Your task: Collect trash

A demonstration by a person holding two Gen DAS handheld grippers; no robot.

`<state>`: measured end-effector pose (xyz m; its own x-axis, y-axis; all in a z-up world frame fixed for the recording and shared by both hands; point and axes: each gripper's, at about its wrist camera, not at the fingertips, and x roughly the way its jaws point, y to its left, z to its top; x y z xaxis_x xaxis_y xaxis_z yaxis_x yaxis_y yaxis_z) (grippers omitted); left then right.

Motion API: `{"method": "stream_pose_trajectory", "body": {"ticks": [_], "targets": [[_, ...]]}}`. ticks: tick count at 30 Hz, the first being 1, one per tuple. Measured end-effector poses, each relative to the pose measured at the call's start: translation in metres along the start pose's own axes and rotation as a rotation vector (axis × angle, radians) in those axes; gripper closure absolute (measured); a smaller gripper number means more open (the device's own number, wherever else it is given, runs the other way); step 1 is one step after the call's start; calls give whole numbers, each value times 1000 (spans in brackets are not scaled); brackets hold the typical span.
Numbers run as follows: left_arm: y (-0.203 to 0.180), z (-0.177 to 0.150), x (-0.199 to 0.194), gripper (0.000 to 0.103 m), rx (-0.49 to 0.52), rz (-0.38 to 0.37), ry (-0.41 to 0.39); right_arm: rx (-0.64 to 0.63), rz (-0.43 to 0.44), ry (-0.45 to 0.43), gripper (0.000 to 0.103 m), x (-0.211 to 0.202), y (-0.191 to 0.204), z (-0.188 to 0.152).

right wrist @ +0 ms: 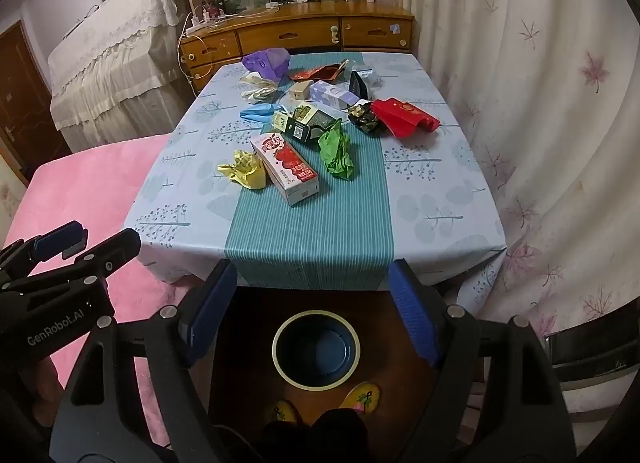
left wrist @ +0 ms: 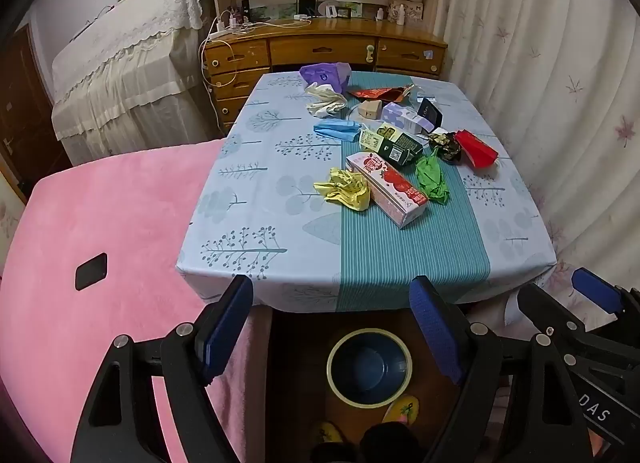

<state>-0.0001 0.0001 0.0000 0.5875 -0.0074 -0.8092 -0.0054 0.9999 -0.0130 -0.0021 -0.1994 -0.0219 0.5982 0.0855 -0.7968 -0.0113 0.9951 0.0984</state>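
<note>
Left wrist view: a plush pink blanket (left wrist: 100, 223) lies at far left beside the tabletop (left wrist: 260, 231), which is draped in a pale blue tree-print cloth with a ribbed teal stripe down its middle. Scattered across that cloth, from left to right, are a crumpled yellow paper wad (left wrist: 344, 189), a folded blue face mask (left wrist: 336, 131) farther back, a long rectangular strawberry-print carton (left wrist: 390, 187) touching the yellow wad, a dark printed box (left wrist: 394, 143) behind it, a wrinkled green wrapper (left wrist: 432, 179) just beside the carton, a crinkled black-and-gold foil wrapper (left wrist: 446, 145), and a glossy red packet (left wrist: 478, 149). A soft purple bag (left wrist: 326, 75) sits at the far edge. Below the near edge, on the floor, stands a round dark blue bin (left wrist: 369, 367) with a cream rim, nothing visible inside it. The left claw (left wrist: 332, 327), black with ridged blue pads, is spread wide over the bin and grips nothing. The right claw (right wrist: 310, 315), beside it, is likewise spread wide and carries nothing.
</note>
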Motion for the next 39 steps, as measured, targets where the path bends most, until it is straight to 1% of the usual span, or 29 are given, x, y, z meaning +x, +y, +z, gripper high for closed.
{"method": "stream_pose_trajectory", "body": {"ticks": [6,11,14,15,26,30,32,39], "targets": [[1,3,0,21,8,-6,-11,-5,-12,3,27,0,0,0],[2,3,0,21,7,-22,12,-5,-9,3,27,0,-1,0],[3,5,0,21,4,-25,9,-6,-11,1,27,0,0,0],[-2,0,2,21,5,-20,7,-6,-12,2,27,0,0,0],[-1,-4,4,21,-15,-29,17,2,-15,8,27,3,-4,0],[0,-4,5,21,-13,-31,16,6,-15,19,27,5,-7,-2],[0,-4,5,21,-15,-30,17,5,-14,24,27,7,-3,-5],[2,-2,7,21,-31,-33,24,-5,-7,42,27,15,-2,-3]]}}
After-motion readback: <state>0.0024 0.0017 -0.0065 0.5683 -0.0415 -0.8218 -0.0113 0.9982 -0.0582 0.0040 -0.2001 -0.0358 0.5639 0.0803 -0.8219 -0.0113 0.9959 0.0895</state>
